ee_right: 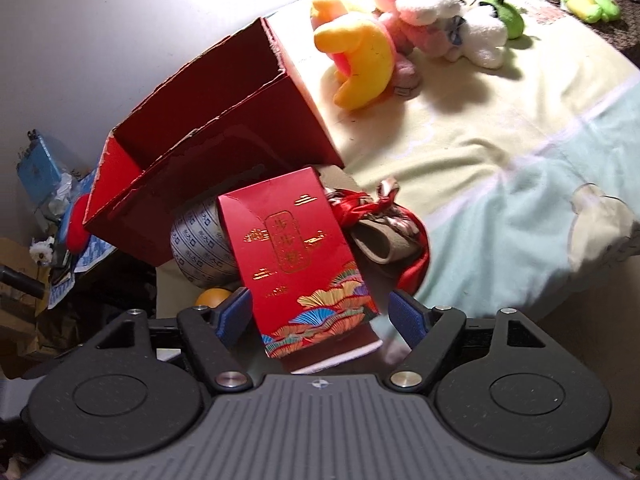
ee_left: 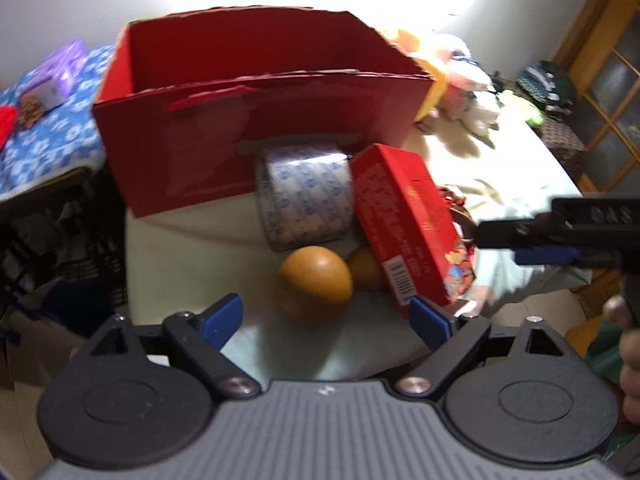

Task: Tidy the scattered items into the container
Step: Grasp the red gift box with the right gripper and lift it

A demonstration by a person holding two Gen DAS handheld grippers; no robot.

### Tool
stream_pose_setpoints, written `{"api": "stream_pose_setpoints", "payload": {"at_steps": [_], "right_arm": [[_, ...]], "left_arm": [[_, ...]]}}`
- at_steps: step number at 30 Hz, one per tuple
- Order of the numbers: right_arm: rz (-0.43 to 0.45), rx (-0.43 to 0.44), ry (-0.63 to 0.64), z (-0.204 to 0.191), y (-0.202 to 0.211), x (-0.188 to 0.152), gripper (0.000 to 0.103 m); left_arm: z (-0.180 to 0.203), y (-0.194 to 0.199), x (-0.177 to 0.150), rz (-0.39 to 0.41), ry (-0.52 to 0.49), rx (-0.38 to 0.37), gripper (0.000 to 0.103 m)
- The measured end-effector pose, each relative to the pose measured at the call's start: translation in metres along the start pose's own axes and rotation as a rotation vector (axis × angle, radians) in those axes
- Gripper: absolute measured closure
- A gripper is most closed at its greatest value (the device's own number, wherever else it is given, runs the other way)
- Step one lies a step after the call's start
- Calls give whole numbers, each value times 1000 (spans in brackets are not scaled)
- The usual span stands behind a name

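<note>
Here, the right gripper (ee_right: 320,312) was spread wide, with the small red box (ee_right: 304,256) standing between its blue pads but not seen to be pinched. The left gripper (ee_left: 326,316) was spread wide too, and nothing was held in it. Just past it, an orange (ee_left: 316,280) was seen, with a second orange (ee_left: 365,268) behind. A tape roll (ee_left: 306,196) and a red cloth bundle (ee_right: 384,224) were close by. The big red container (ee_left: 256,120) was shown with nothing seen inside, so almost all the tidying was judged still to be done.
</note>
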State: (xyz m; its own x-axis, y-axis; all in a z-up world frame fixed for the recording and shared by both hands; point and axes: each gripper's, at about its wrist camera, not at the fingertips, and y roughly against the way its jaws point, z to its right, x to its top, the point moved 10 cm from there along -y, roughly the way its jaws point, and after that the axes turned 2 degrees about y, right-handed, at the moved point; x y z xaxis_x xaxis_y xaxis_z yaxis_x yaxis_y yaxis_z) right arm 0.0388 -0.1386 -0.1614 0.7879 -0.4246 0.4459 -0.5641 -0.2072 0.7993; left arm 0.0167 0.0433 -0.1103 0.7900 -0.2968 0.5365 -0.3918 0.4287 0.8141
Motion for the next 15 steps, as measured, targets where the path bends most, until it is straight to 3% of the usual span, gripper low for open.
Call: {"api": "stream_pose_setpoints", "payload": {"at_steps": [3,6,12,15], "right_arm": [[-1,42,53,-7,-4,3,25],[-6,78,143,-16,-7,11,25],[-3,269,302,-53,6,32,25],[20,207,352,-54,-1,43,25]], "left_arm": [[0,-11,0,2,-12,8,12],[-7,-22,1,-19,30,18,20],[-28,-34,-1,-40,152,37,29],[-29,-28,2,-35,190,23,29]]}}
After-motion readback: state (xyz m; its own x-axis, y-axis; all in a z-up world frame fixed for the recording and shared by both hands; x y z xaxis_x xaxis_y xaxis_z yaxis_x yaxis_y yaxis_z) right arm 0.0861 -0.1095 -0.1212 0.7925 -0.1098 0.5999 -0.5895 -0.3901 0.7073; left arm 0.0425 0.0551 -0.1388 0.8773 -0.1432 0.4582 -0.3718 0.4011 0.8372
